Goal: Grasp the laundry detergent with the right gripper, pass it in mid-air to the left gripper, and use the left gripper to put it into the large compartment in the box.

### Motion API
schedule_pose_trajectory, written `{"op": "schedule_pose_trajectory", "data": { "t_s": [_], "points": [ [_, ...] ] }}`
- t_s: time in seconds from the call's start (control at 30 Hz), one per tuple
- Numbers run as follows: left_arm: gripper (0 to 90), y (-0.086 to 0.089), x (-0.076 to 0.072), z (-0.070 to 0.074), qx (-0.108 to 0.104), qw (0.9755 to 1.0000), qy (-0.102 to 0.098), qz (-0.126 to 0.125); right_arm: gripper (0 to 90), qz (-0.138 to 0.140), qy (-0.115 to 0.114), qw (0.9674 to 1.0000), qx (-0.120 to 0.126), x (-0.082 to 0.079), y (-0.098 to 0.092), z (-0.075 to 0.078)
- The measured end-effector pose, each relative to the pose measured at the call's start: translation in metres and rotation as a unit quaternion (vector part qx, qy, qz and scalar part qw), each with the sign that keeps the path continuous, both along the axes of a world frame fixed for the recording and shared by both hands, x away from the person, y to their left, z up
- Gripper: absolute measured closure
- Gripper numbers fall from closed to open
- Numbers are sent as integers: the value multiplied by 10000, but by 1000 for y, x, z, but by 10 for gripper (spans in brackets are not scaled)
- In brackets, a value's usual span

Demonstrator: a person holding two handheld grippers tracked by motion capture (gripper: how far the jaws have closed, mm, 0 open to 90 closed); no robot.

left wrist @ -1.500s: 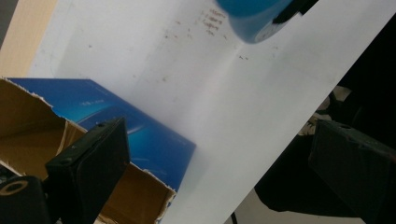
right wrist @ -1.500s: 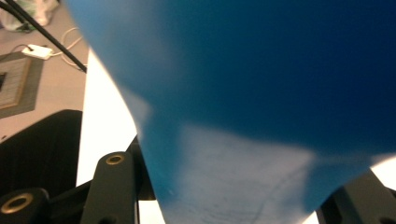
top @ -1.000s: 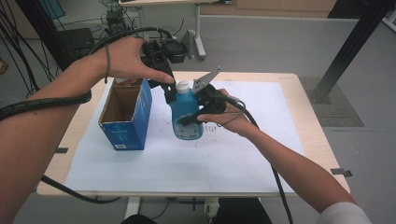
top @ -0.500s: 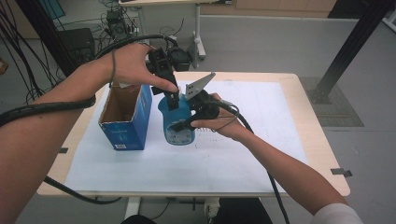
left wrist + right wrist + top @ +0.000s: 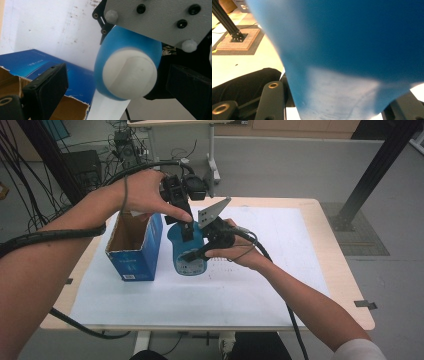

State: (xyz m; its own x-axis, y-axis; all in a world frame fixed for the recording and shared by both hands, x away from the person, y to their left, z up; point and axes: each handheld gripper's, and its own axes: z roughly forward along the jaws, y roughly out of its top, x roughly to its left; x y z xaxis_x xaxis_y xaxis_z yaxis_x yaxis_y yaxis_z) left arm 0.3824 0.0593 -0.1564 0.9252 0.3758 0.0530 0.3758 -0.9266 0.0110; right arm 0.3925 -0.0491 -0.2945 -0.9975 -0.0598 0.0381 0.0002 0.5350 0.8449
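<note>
A blue bottle [image 5: 189,256] with a white cap stands upright on the white sheet, next to an open blue cardboard box [image 5: 135,257]. My right gripper [image 5: 196,251] comes in from the right and is shut on the bottle's body [image 5: 352,50], which sits between its jaws [image 5: 338,106]. My left gripper [image 5: 186,227] hangs over the bottle's top, pointing down. In the left gripper view the white cap [image 5: 130,72] lies between the two jaws with a gap on each side, so my left gripper [image 5: 117,87] is open. The right gripper's grey plate [image 5: 160,17] sits just beyond the bottle.
The box [image 5: 37,67] has a torn brown inside and stands just left of the bottle. The white sheet [image 5: 280,230] covers most of the wooden table [image 5: 340,270]. Cables trail off the table's left and front. A black post stands on the floor at the far right.
The bottle and my right gripper have shifted a little left toward the box. My left gripper has come down over the cap, which now hides under it in the high view.
</note>
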Motion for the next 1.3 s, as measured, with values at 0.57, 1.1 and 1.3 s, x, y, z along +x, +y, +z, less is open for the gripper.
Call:
{"op": "schedule_pose_trajectory", "data": {
  "t_s": [0.57,1.1,1.3],
  "points": [
    [45,-1,0,-8,-69,9998,147,-122,442,241,-172,9994,174,-2,1,9],
    [46,-8,-2,-10,-158,9996,128,-218,442,285,-195,9990,276,-3,-1,14],
    [46,-7,-3,-9,-145,9996,113,-226,442,294,-219,9990,241,-4,0,14]
  ]
}}
